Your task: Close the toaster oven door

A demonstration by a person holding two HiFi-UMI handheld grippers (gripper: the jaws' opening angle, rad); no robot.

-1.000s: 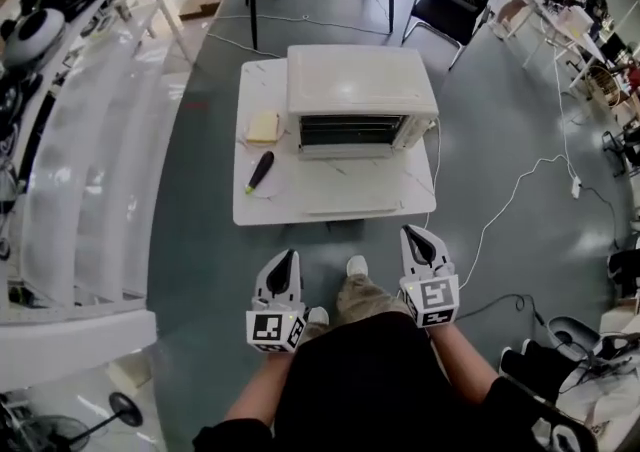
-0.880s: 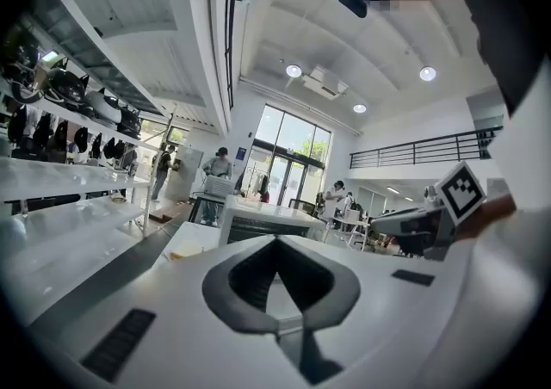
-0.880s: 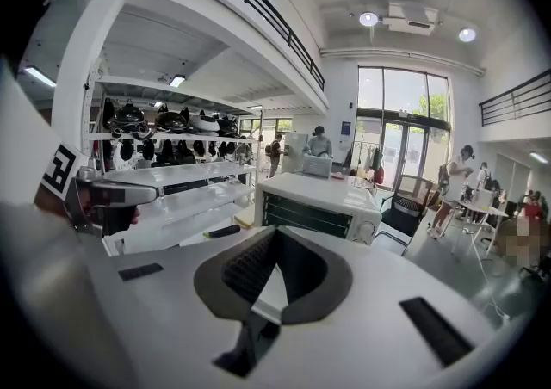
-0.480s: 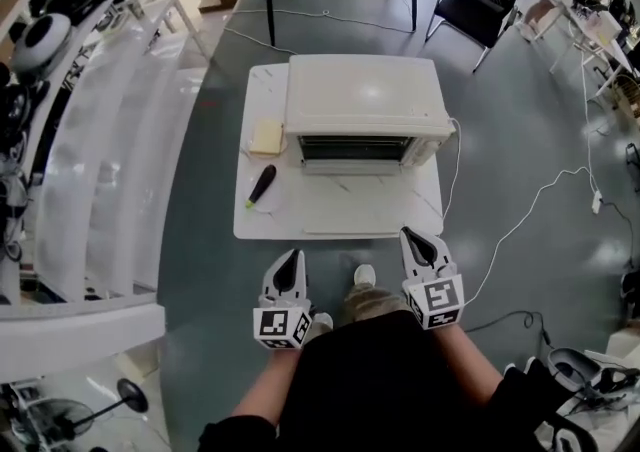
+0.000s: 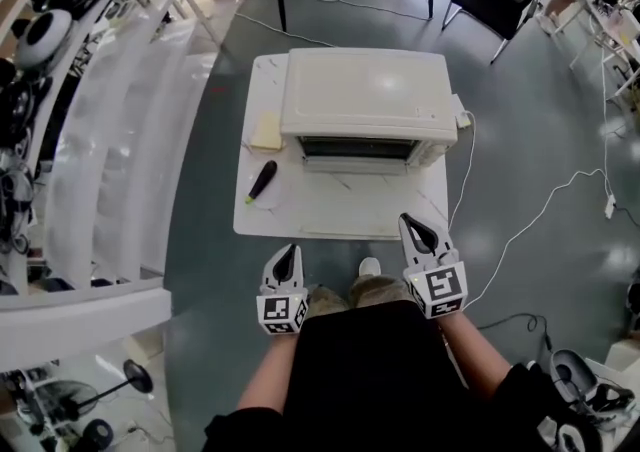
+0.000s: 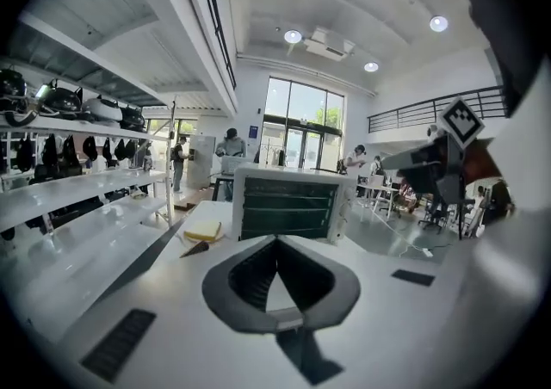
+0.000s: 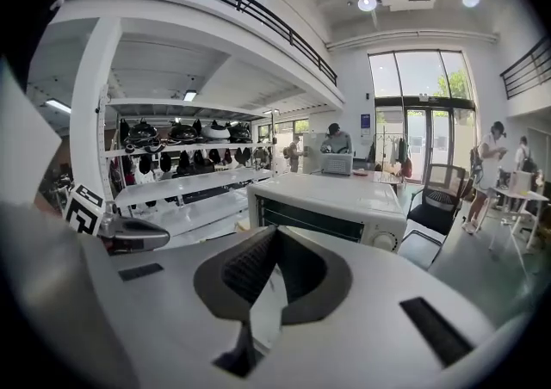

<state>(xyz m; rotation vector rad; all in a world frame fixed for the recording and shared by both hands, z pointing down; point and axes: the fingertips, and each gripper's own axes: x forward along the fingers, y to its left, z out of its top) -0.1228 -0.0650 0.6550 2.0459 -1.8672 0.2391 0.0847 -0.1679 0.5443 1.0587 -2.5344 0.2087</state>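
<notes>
A boxy white toaster oven [image 5: 365,90] sits on a small white table [image 5: 262,212], on grey floor [image 5: 520,130] beside white shelving [image 5: 110,160]. The left gripper [image 5: 287,254] and right gripper [image 5: 413,226], jaws together and empty, are nearer the table than before.

head view: high, steeply down | gripper views: low, level, looking along jaws | shared: toaster oven [image 5: 365,105] ahead

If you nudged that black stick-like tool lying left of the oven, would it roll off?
It may roll: the black rod-shaped tool with a green tip looks rounded and lies flat on the white table. It looks slim, so likely light. It lies near the table's left edge, so it might fall.
</notes>
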